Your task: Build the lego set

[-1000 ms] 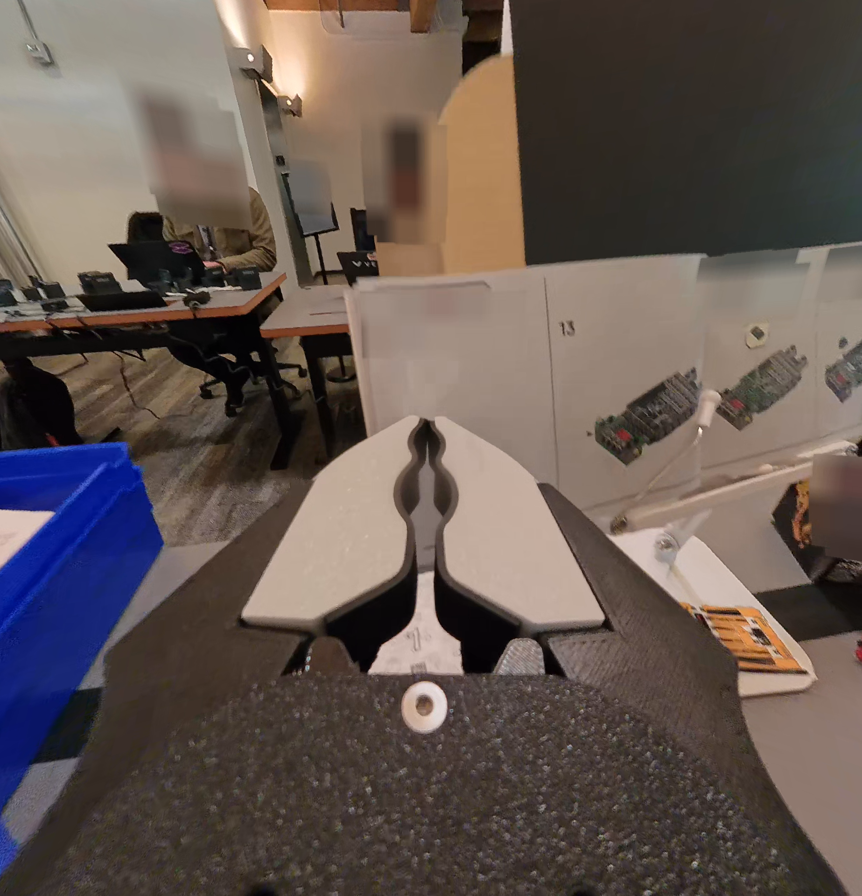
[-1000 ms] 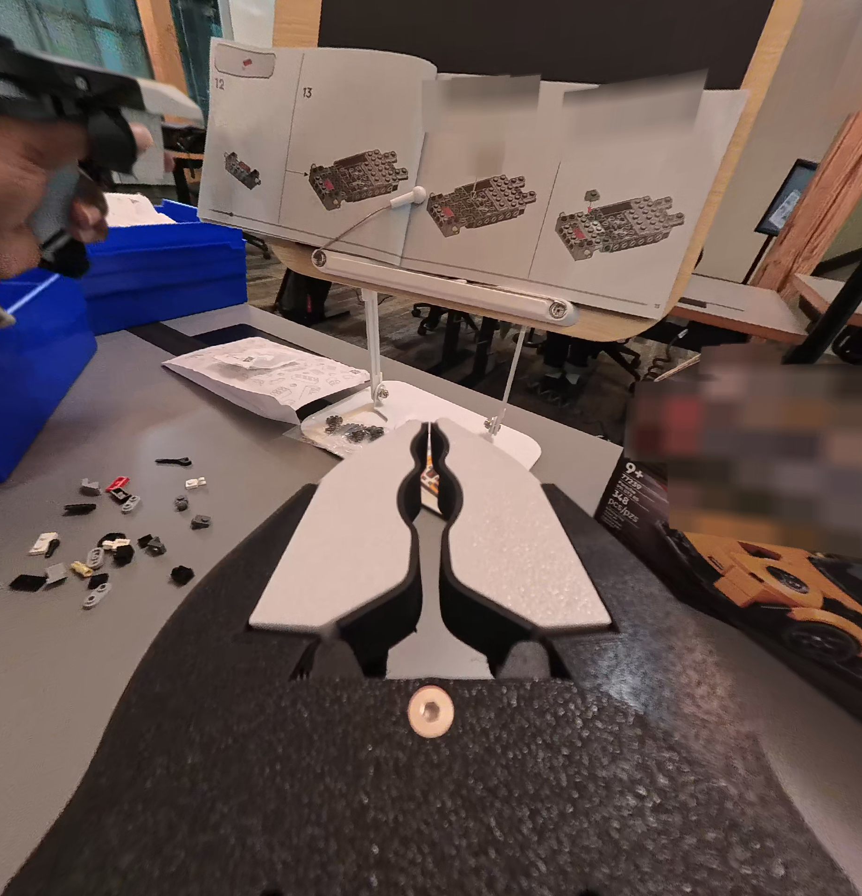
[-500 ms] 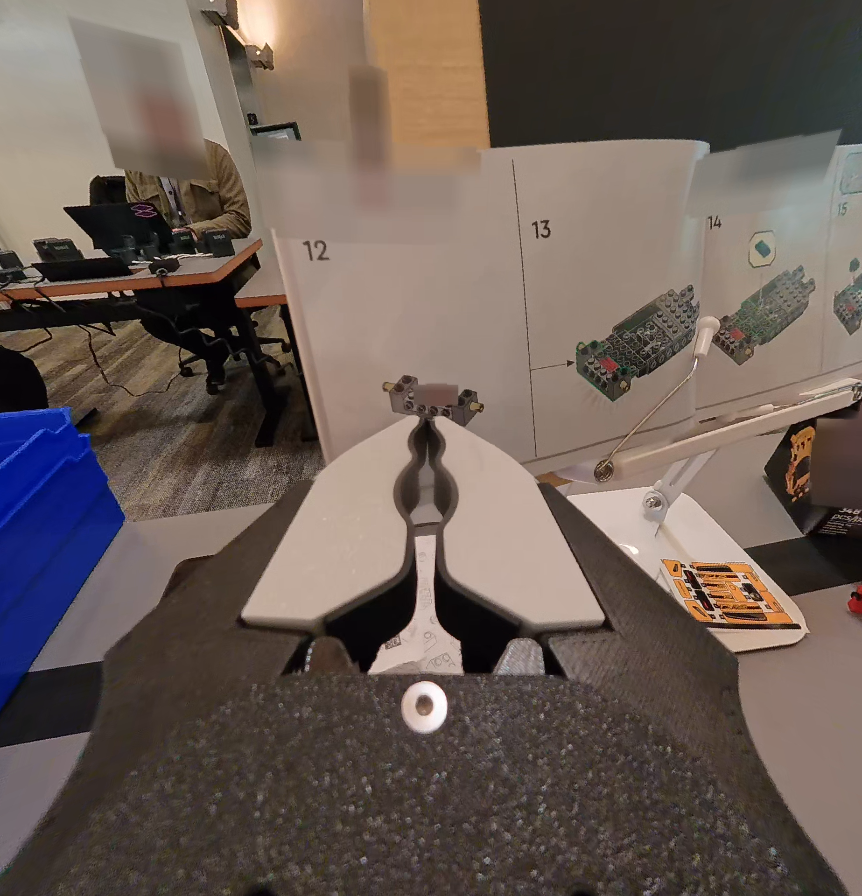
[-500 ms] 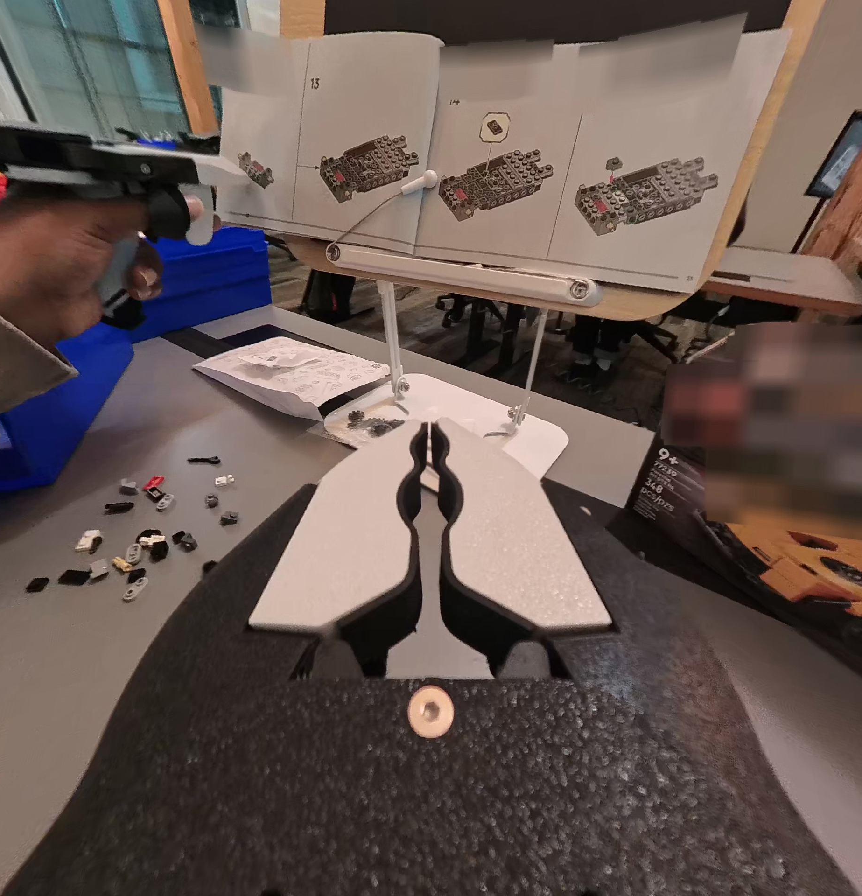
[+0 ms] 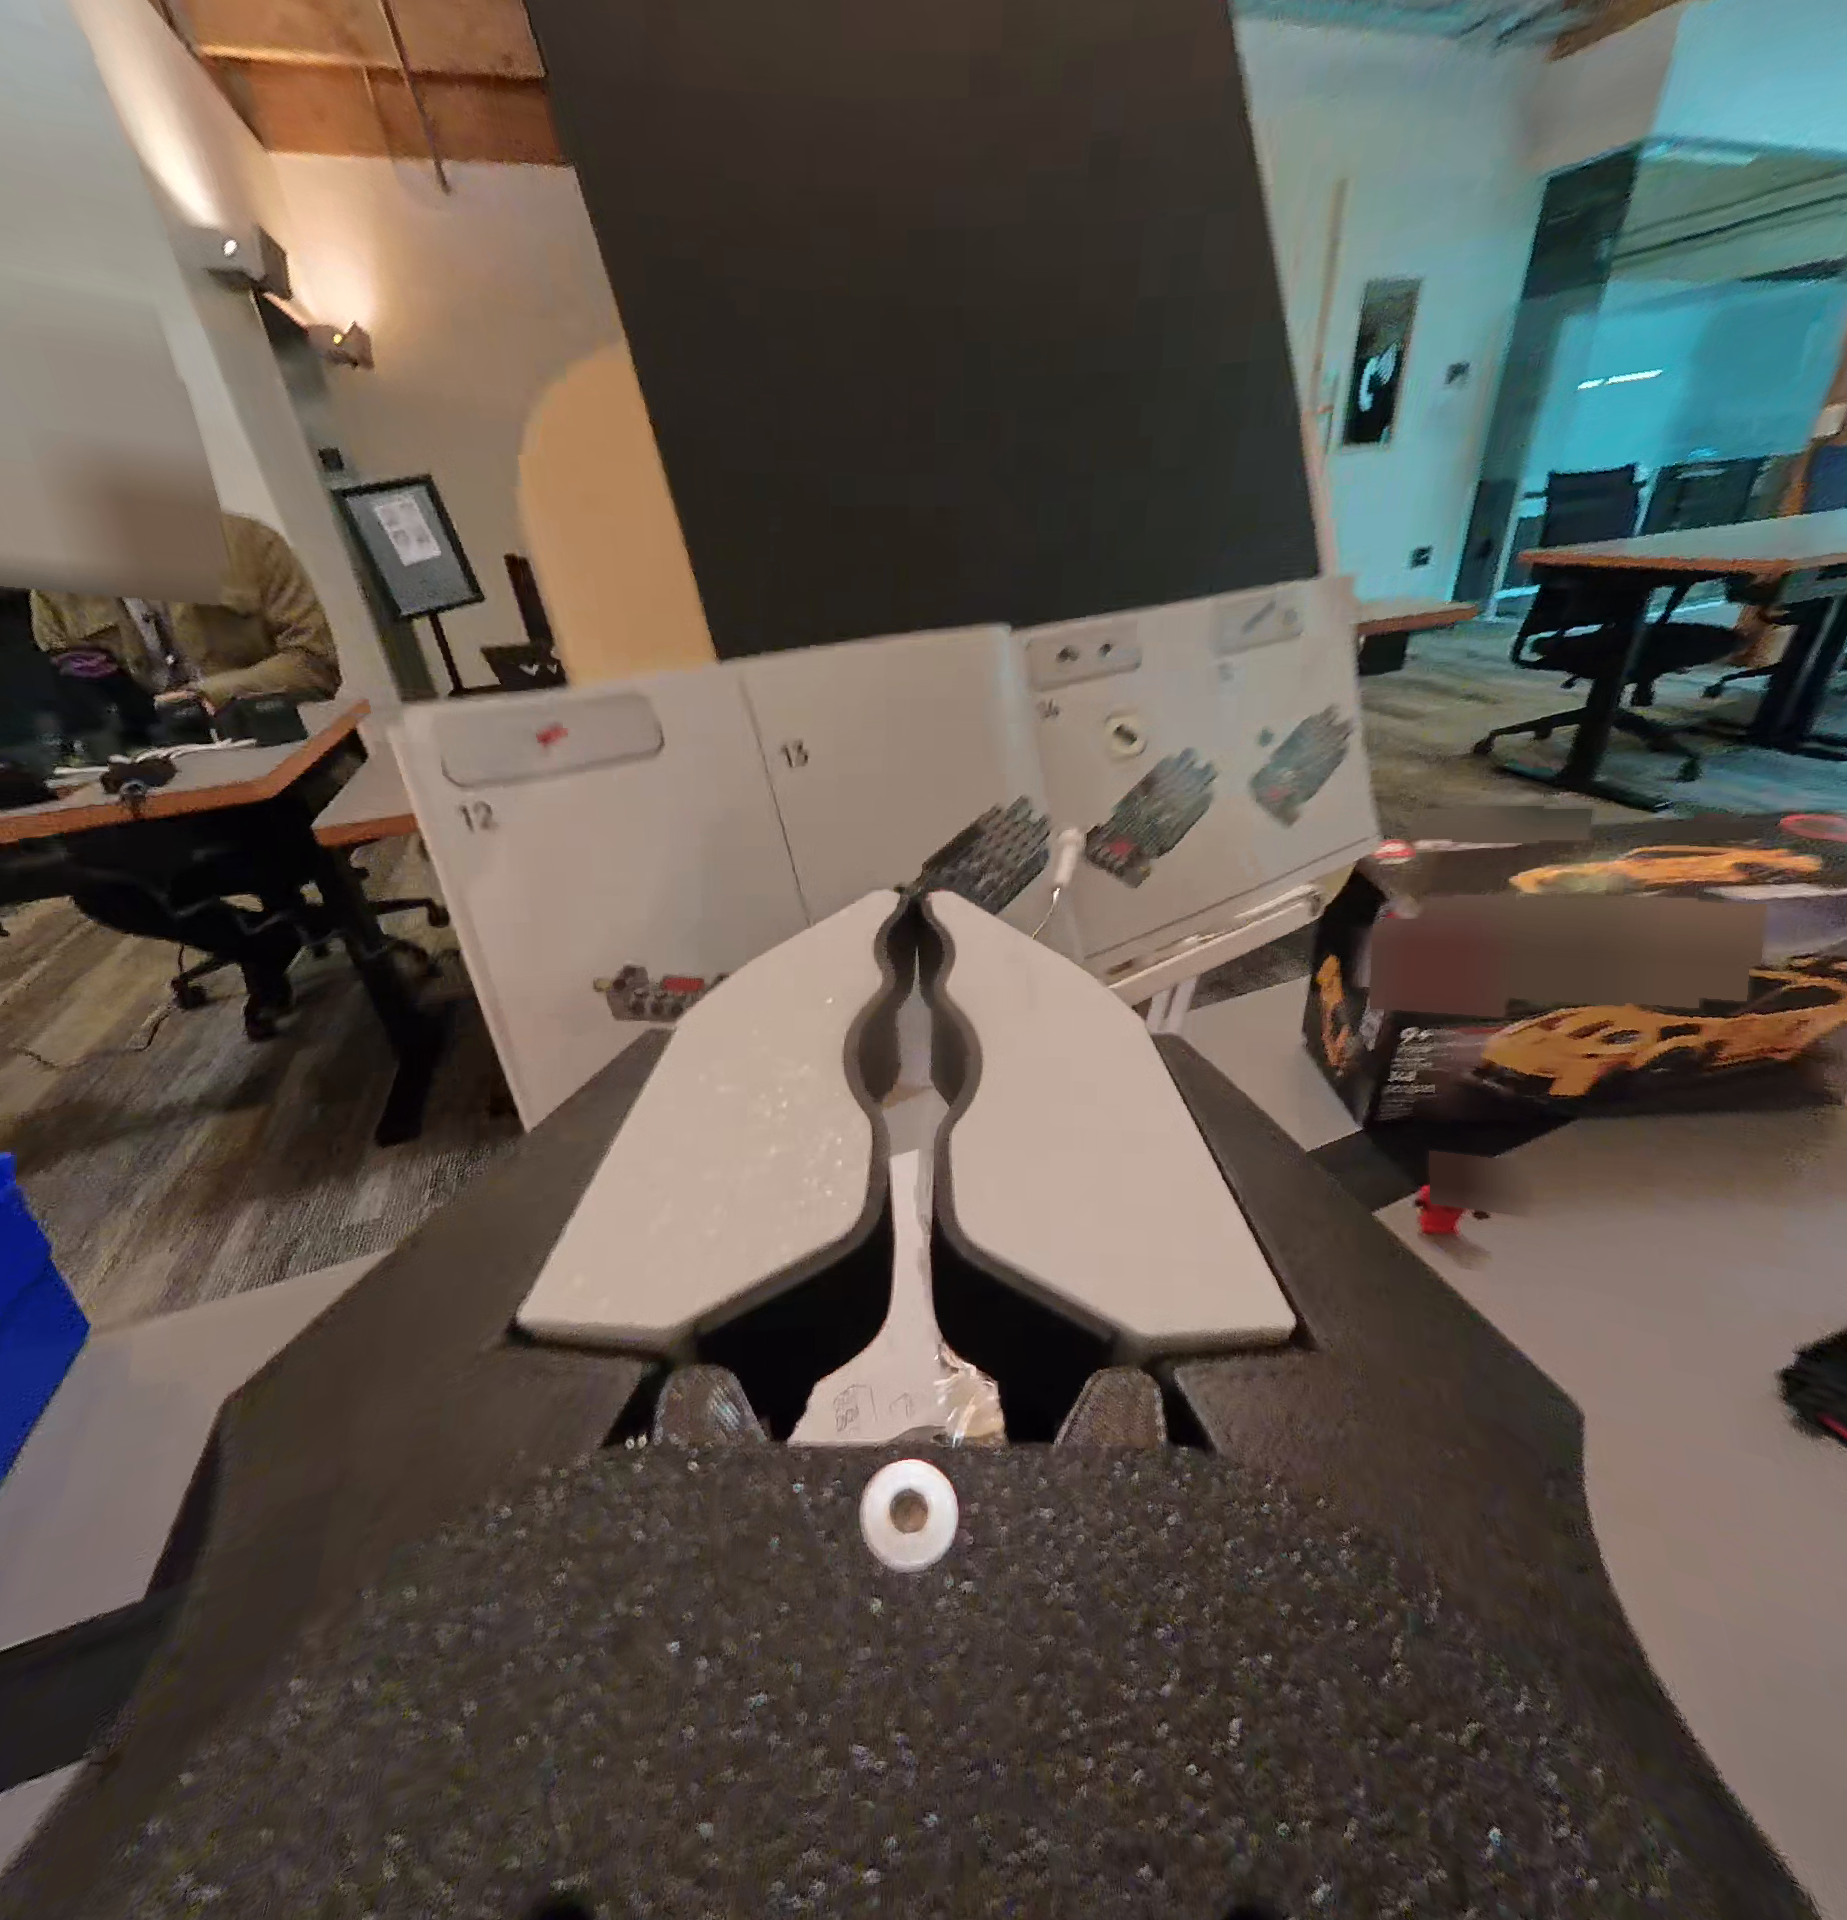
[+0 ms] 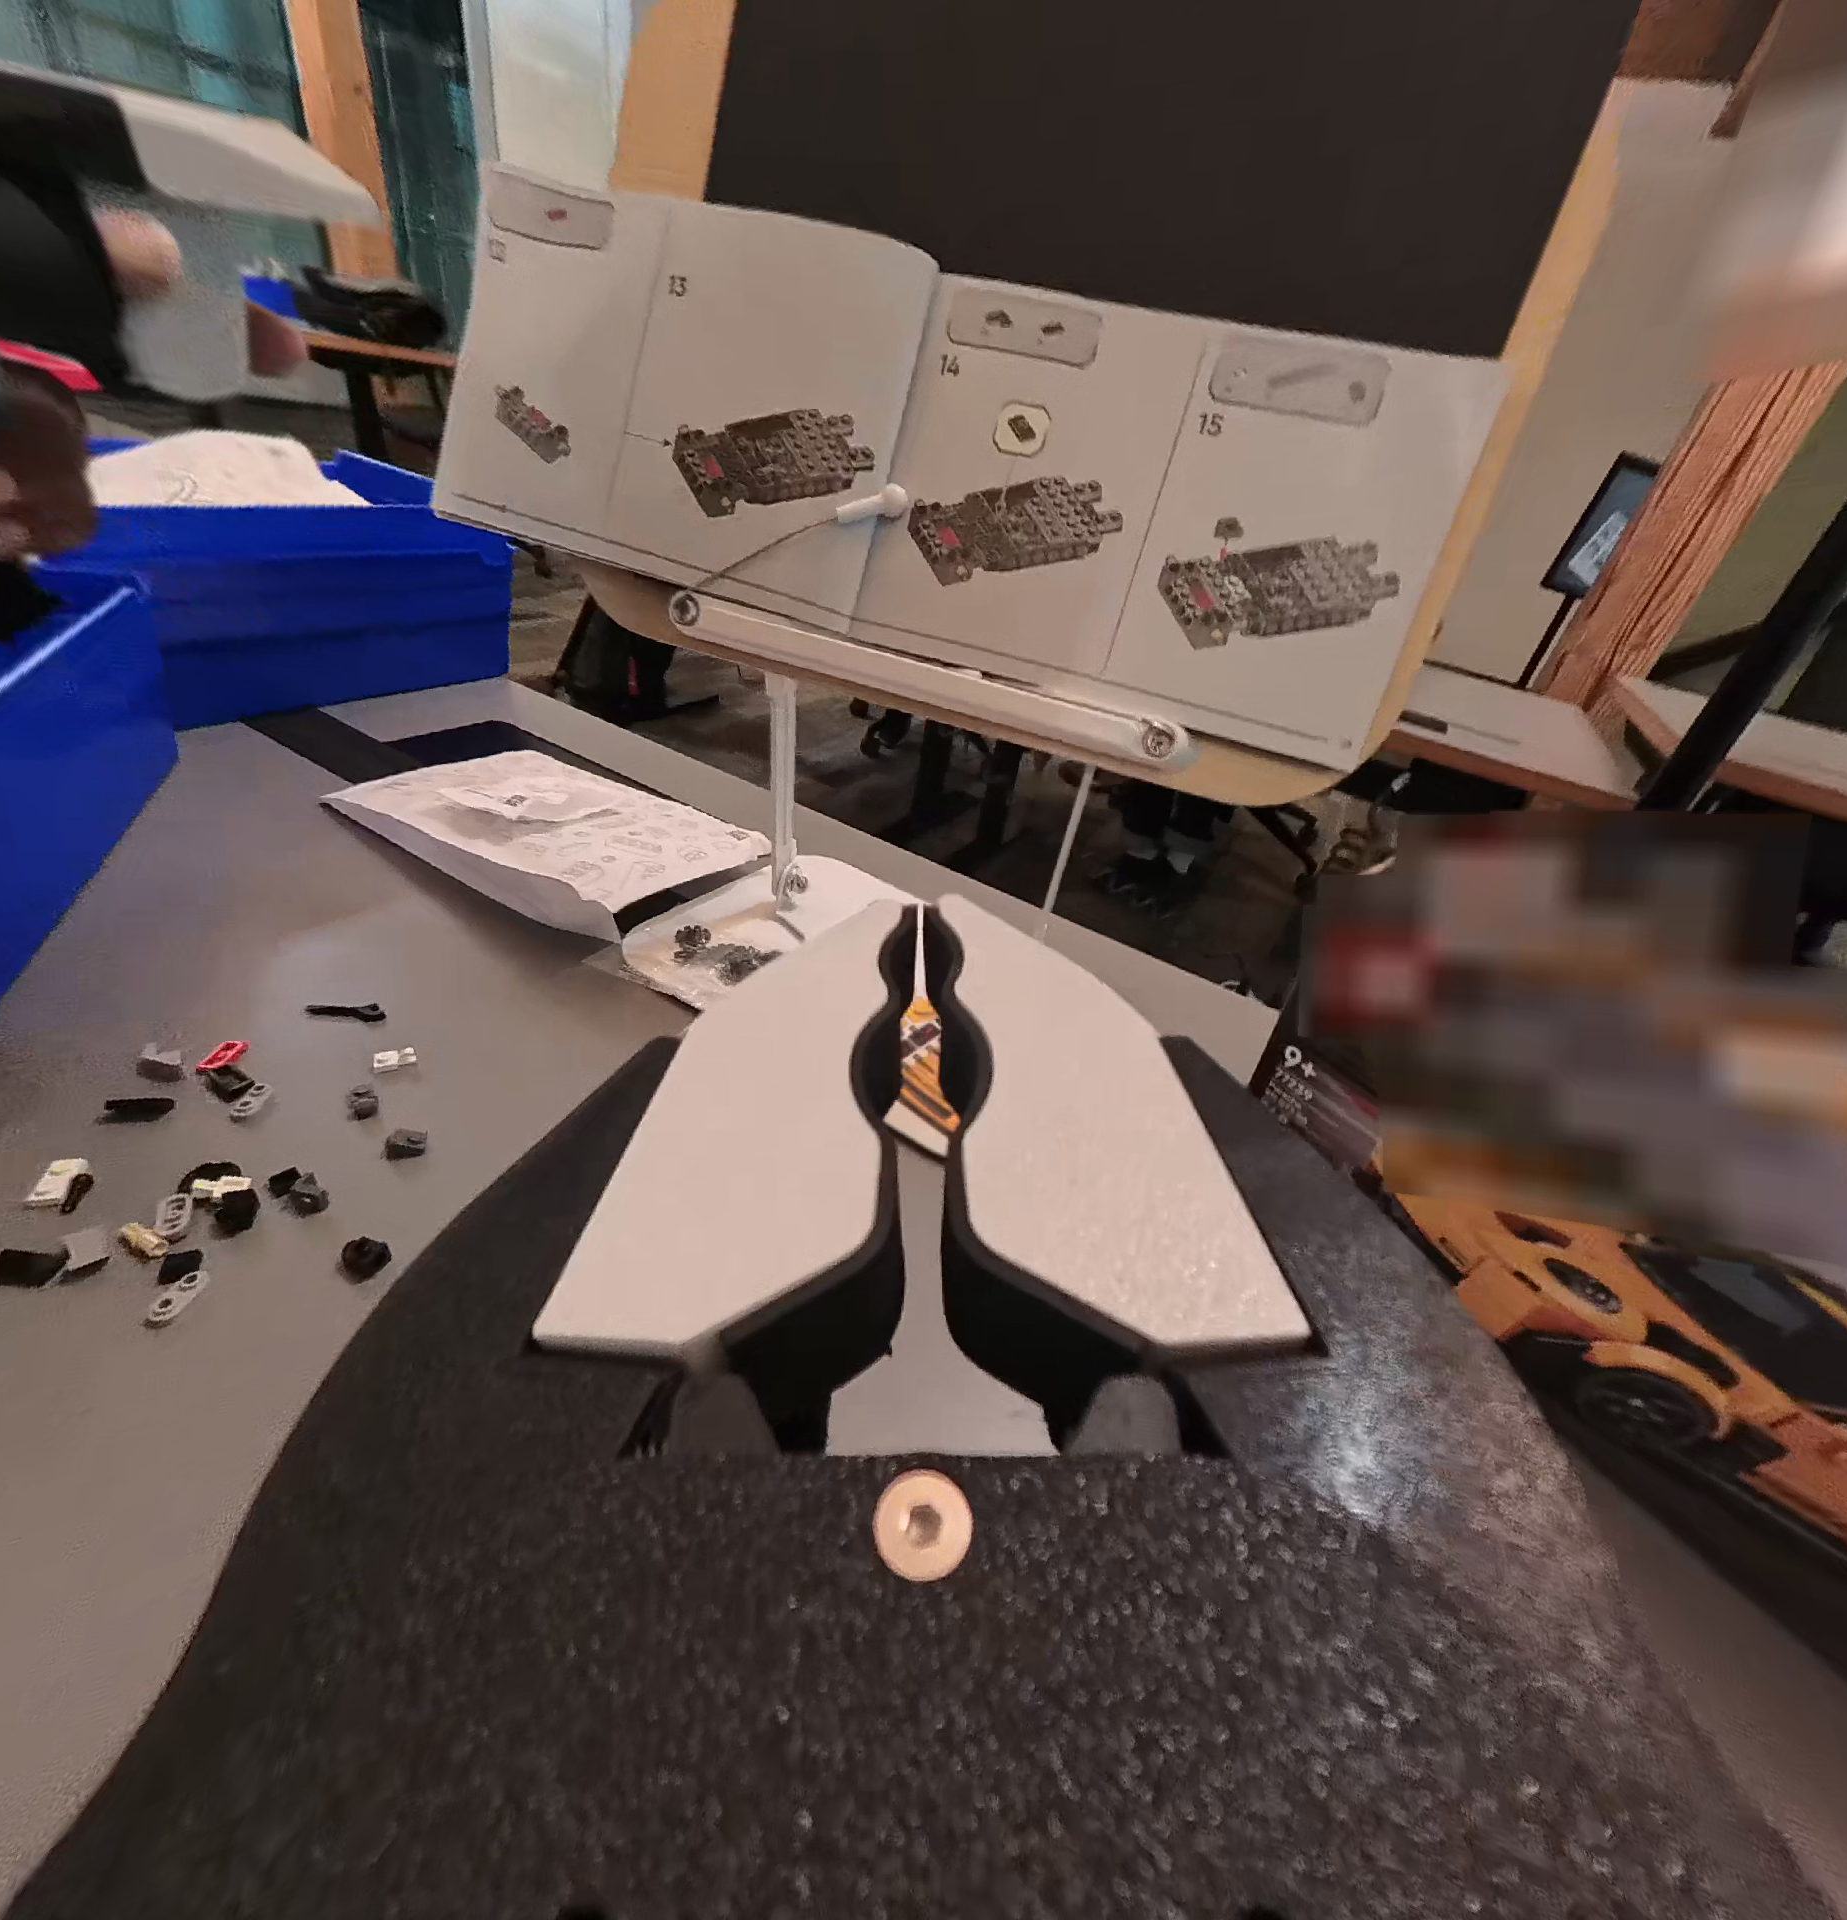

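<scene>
**Both tongs closed and empty, loose pieces off to the right gripper's left**

Right gripper was up off the grey table, tips pressed together, nothing between them; the orange sticker sheet seen through the gap lay on the stand base behind, not gripped. Left gripper same: tips together, empty, aimed at the instruction booklet on its stand. In the right wrist view it showed only as a blur at the upper left, above the blue bins.

Key relation: the loose lego pieces lay scattered on the table to the left of and below the right gripper's tips, well apart from them. No common long axis; the pieces pointed every way. Right gripper probably nearer, though left's height is hard to judge from the blur. A clear bag of small dark parts sat just beside the stand base, with a white paper bag behind it. Set box lay to the right.

No assembled chassis visible in either view. Judged: next move needs the tongs opened first, then a swing left and down.
</scene>
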`<state>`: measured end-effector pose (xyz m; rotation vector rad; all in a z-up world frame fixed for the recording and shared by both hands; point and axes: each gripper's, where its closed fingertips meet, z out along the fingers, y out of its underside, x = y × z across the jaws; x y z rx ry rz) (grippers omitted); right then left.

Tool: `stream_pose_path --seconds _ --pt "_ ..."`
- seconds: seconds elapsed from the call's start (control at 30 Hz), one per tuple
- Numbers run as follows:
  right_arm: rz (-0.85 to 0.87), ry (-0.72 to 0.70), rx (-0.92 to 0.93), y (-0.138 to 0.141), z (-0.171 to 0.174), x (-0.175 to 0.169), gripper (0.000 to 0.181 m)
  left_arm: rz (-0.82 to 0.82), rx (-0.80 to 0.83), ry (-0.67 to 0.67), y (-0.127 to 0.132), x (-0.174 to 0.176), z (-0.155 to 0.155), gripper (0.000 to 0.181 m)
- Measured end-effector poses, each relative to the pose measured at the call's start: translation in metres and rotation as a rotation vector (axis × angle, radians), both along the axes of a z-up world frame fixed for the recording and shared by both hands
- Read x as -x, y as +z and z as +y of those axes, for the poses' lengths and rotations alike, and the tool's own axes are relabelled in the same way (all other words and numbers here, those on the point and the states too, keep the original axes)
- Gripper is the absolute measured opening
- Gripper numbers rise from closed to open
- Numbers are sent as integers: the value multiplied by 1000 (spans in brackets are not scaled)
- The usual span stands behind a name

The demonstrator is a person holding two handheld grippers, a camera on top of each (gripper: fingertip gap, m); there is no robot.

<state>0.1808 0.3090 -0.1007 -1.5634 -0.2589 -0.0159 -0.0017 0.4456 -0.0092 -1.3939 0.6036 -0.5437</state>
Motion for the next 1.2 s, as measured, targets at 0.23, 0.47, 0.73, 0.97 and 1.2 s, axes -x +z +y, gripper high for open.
stream_pose_path --seconds 0.23,0.47,0.73,0.97,1.2 --pt "62 21 5 7 -5 -1 1 49 10 5 4 41 -43 0" --pt "57 42 41 6 -22 -12 1 535 292 -140 -120 60 -69 3" --pt "76 63 167 -44 -52 -26 1 1142 512 -362 -197 64 -62 17" --pt "4 67 143 -38 -59 -26 1 1492 697 -496 -242 71 -62 26" --pt "-18 84 158 -42 -62 -25 1 1609 778 -554 -262 76 -67 28"
